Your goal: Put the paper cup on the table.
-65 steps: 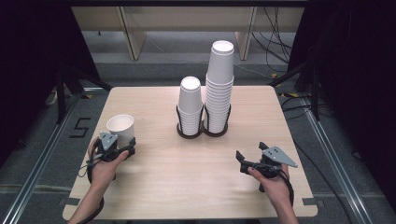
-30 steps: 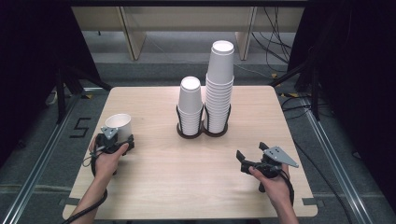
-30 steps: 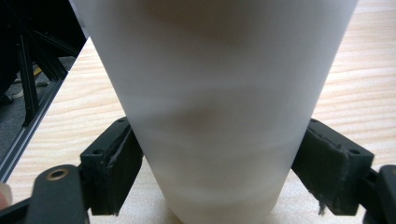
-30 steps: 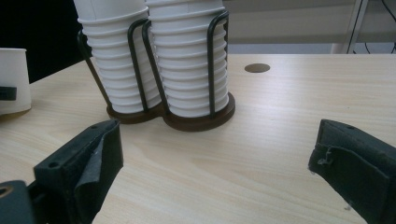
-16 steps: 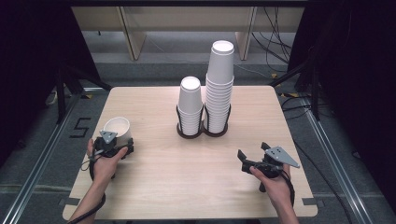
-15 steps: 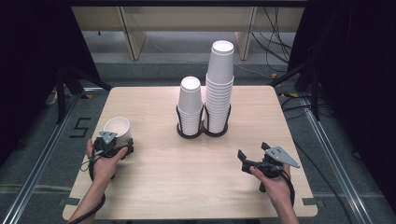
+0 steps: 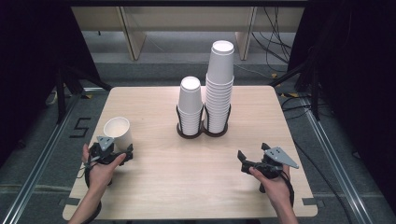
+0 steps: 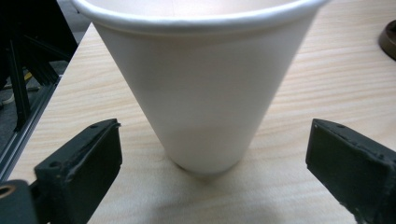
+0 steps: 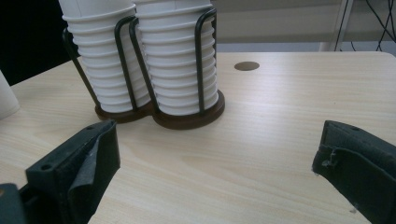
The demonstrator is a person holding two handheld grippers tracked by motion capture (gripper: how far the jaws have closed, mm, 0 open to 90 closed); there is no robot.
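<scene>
left gripper view: the paper cup [image 8: 201, 88], tilted half a second ago, now stands upright near the table's [image 7: 154, 186] left edge, between my left claw's [image 7: 113, 151] wide-open, empty jaws. my right claw [image 7: 252, 162] hangs open and empty near the right edge; placement looks complete.

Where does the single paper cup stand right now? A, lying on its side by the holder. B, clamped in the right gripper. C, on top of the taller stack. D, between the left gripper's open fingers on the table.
D: the single paper cup stands upright on the table, the left gripper open around it without touching.
</scene>
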